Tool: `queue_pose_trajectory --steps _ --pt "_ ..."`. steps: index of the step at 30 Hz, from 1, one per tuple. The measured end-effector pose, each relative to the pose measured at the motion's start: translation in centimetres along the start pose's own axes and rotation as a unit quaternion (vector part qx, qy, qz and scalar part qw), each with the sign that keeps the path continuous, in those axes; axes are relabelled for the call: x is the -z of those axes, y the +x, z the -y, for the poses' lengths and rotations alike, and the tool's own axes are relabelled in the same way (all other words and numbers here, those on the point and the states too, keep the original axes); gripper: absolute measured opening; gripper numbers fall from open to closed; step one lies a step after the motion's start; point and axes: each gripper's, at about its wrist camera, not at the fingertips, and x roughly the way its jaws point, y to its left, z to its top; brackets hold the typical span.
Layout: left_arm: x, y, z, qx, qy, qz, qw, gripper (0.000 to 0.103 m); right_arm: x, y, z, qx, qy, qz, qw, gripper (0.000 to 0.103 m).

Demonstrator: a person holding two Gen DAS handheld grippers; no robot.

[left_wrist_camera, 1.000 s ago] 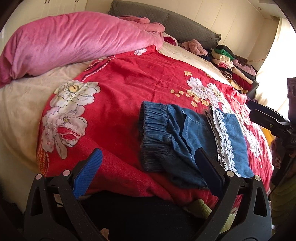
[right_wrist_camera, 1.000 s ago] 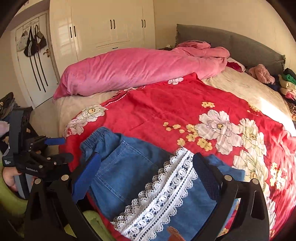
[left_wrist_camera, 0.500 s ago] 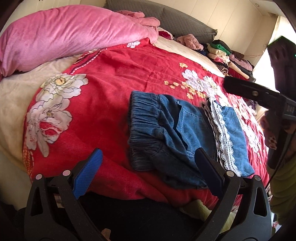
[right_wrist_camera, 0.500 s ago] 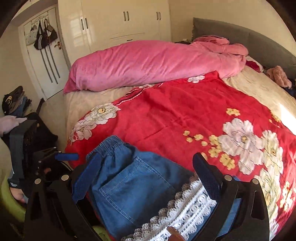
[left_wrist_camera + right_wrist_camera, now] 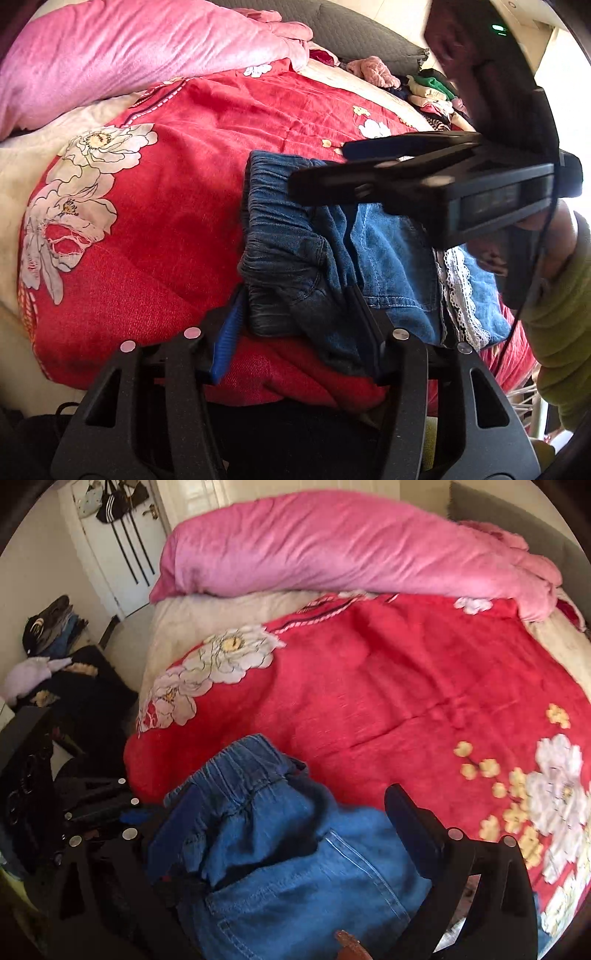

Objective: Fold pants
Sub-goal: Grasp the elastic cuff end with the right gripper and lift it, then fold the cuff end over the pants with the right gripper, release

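Two grippers come in on the waistband end of the pants.

The pants [image 5: 388,258] are blue denim with white lace [image 5: 458,291], and they lie bunched on the red flowered blanket [image 5: 177,206] near the close edge of the bed. A second ago the left gripper [image 5: 295,314] had its jaws wide apart with nothing in them. Now the jaws are closing, and the gathered waistband [image 5: 280,236] sits between them, though I cannot tell if the pads are pressing it yet. The right gripper [image 5: 288,834] was over the lace part before. It has slid across to the waistband side, and its jaws stand wide open over the denim. I think both are getting ready to lift this end, so the fold can begin. The big pink pillow [image 5: 332,546] lies far back.
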Motion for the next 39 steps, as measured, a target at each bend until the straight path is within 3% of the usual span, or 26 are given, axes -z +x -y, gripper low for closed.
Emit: queue_pose_trajectory --steps 7,8,9,12,15,17,22,29,32,34,36,38,39 --pt "0.1 0.0 -0.4 0.01 -0.004 0.004 0.9999 0.046 -0.4 2.5 -0.7 -0.044 -0.001 -0.018 0.999 0.097" --pt "0.0 0.0 -0.4 0.011 -0.005 0.004 0.9999 0.046 -0.3 2.8 -0.7 -0.051 -0.002 -0.021 0.999 0.092" --pt "0.1 0.0 -0.4 0.013 -0.006 0.005 0.9999 0.046 -0.3 3.1 -0.8 -0.058 -0.004 -0.024 0.998 0.077" --pt "0.1 0.0 -0.5 0.018 -0.009 0.006 0.9998 0.047 0.1 3.3 -1.0 -0.063 -0.01 -0.024 0.998 0.055" --pt "0.1 -0.2 -0.5 0.026 -0.012 0.006 0.9996 0.051 0.8 1.7 -0.3 -0.07 0.005 0.001 0.998 0.041" --pt "0.1 -0.3 -0.4 0.032 -0.01 0.004 0.9994 0.059 1.6 0.2 0.4 -0.082 0.021 0.026 0.996 0.033" --pt "-0.1 -1.0 0.3 0.045 -0.009 0.009 0.9989 0.074 3.5 -4.1 1.9 -0.11 0.053 0.078 0.989 0.031" --pt "-0.7 -0.4 2.1 0.117 -0.023 0.003 0.9929 0.084 5.9 -9.6 3.4 -0.121 0.071 0.131 0.982 0.031" --pt "-1.2 0.8 3.5 0.15 -0.03 -0.016 0.9881 0.081 6.9 -10.8 4.6 -0.12 0.085 0.145 0.978 0.031" --pt "-1.4 1.1 5.2 0.167 -0.02 -0.018 0.9856 0.066 7.5 -11.5 5.2 -0.118 0.094 0.155 0.976 0.031" --pt "-1.6 1.2 7.0 0.168 0.001 -0.016 0.9857 0.062 8.2 -12.2 5.9 -0.116 0.103 0.165 0.974 0.032" --pt "-1.9 1.2 8.8 0.173 0.019 -0.014 0.9847 0.062 9.2 -13.0 7.0 -0.119 0.125 0.179 0.969 0.037" --pt "-2.0 1.2 9.7 0.178 0.028 -0.013 0.9835 0.062 9.8 -13.5 7.6 -0.119 0.139 0.188 0.965 0.045"
